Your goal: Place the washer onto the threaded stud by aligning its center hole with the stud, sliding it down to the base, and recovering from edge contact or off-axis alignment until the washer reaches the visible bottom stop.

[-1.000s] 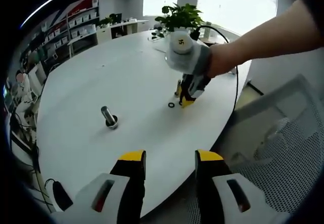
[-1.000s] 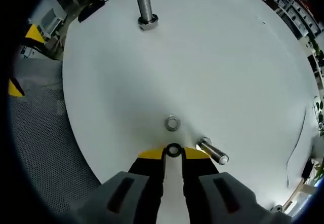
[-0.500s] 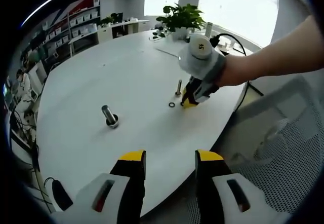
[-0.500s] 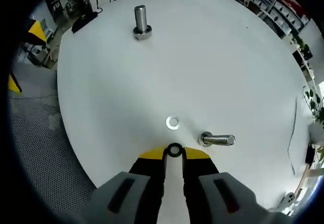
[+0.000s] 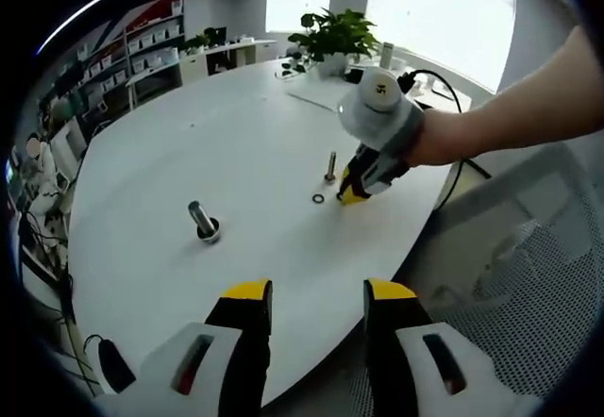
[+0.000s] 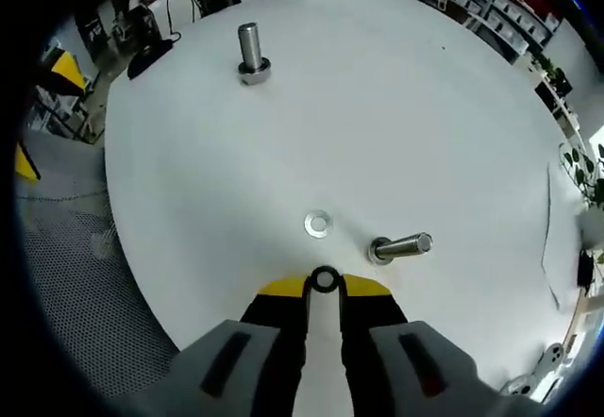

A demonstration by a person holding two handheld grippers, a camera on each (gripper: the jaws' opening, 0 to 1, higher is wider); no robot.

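Observation:
On the round white table [image 5: 189,134] a threaded stud [image 5: 201,220] stands upright on its head; it shows far off in the right gripper view as well [image 6: 250,51]. A second stud [image 6: 401,245] stands just ahead and to the right of my right gripper [image 6: 324,285], which is shut on a small black washer [image 6: 324,270] at its tips. A silver washer [image 6: 310,225] lies flat on the table just in front of those tips. In the left gripper view a hand holds the right gripper [image 5: 351,193] low beside the silver washer [image 5: 318,198] and the second stud [image 5: 330,164]. My left gripper [image 5: 308,294] hangs open over the table's near edge.
A potted plant [image 5: 332,30] and a black cable [image 5: 440,115] sit at the table's far side. A mesh chair [image 5: 528,247] stands to the right of the table, past its edge. Shelves [image 5: 142,54] line the far wall.
The right gripper has drifted slightly to the right and tilted, the black washer staying in its tips. The silver washer and both studs have stayed put. The left gripper has not moved.

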